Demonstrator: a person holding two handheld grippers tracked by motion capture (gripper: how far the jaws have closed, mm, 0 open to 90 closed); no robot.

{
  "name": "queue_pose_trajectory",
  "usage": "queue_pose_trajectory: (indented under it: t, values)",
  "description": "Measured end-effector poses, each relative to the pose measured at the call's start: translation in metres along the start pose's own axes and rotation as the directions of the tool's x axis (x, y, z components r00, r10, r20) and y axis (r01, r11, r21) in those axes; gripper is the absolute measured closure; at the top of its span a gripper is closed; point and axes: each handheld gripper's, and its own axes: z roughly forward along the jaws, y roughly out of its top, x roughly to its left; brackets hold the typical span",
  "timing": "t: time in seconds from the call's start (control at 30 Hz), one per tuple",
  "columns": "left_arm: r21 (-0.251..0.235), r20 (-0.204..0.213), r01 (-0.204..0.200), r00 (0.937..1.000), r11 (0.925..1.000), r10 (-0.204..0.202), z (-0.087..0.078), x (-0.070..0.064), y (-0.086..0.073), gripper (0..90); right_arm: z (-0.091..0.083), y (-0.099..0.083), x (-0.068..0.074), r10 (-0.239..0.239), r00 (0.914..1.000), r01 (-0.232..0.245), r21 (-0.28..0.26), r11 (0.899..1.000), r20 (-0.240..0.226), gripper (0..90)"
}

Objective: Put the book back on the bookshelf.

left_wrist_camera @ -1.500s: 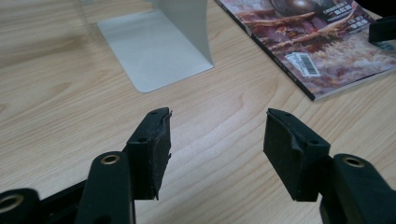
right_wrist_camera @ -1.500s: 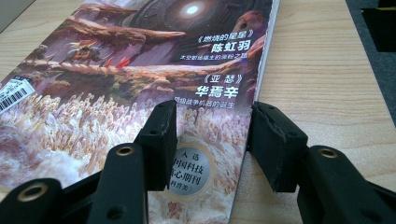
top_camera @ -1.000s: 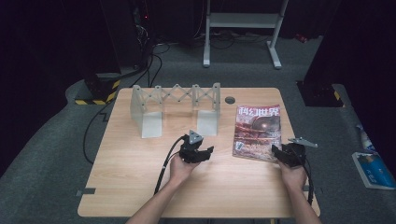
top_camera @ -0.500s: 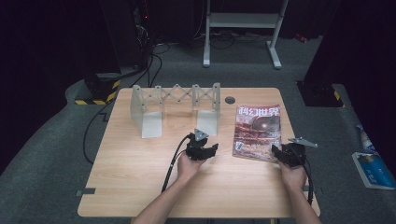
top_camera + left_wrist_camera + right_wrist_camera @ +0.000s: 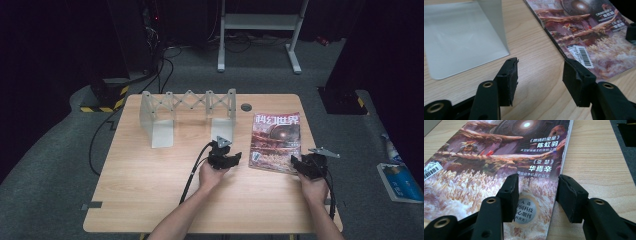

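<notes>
A magazine (image 5: pixel 276 142) with a reddish cover lies flat on the right part of the wooden table (image 5: pixel 150 200). My left gripper (image 5: pixel 233 159) is just left of its near left corner, low over the bare wood. In the left gripper view the gripper (image 5: pixel 540 75) is open, with the magazine's (image 5: pixel 586 30) spine and barcode just ahead of the right jaw. My right gripper (image 5: pixel 297 165) is at the near right corner. In the right gripper view it (image 5: pixel 536 192) is open, its jaws straddling the magazine's (image 5: pixel 499 152) right edge with nothing held.
A grey expandable metal book rack (image 5: pixel 187 112) stands at the back of the table; its flat foot plate (image 5: pixel 461 32) lies just left of my left gripper. A round cable hole (image 5: pixel 245 107) sits behind the magazine. A white stand (image 5: pixel 260 25) and cables are on the floor.
My left gripper has moved right across the table towards the magazine's left edge. The right gripper has stayed at the magazine's near right corner.
</notes>
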Motion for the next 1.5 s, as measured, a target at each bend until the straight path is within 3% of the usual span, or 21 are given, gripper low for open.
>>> queue_pose_trajectory:
  t: [0.2,0.37,0.67,1.27,1.5]
  values:
    - [0.009,0.012,0.022,0.9997,0.9997,-0.022,0.012,-0.005,0.002,45.8,0.0,0.0,0.001,0.0,1.0,0.0,0.001,1.0,0.001,51.8]
    - [0.028,0.024,-0.008,0.9997,0.9996,0.007,0.02,-0.013,0.007,45.4,-0.001,0.0,0.001,-0.002,1.0,0.002,0.005,1.0,0.0,51.8]
    - [0.035,0.042,0.006,0.9991,0.9994,-0.007,0.037,-0.027,0.007,45.2,-0.002,-0.001,0.002,0.001,1.0,-0.001,0.008,1.0,0.002,51.8]
    - [0.042,0.045,-0.04,0.9982,0.9983,0.038,0.05,-0.045,0.011,44.2,-0.003,-0.002,0.005,-0.002,1.0,0.002,0.008,1.0,-0.003,51.8]
    - [0.048,0.045,-0.055,0.9976,0.9973,0.052,0.05,-0.045,0.011,44.3,-0.003,-0.002,0.006,0.001,1.0,-0.001,0.013,1.0,-0.002,51.8]
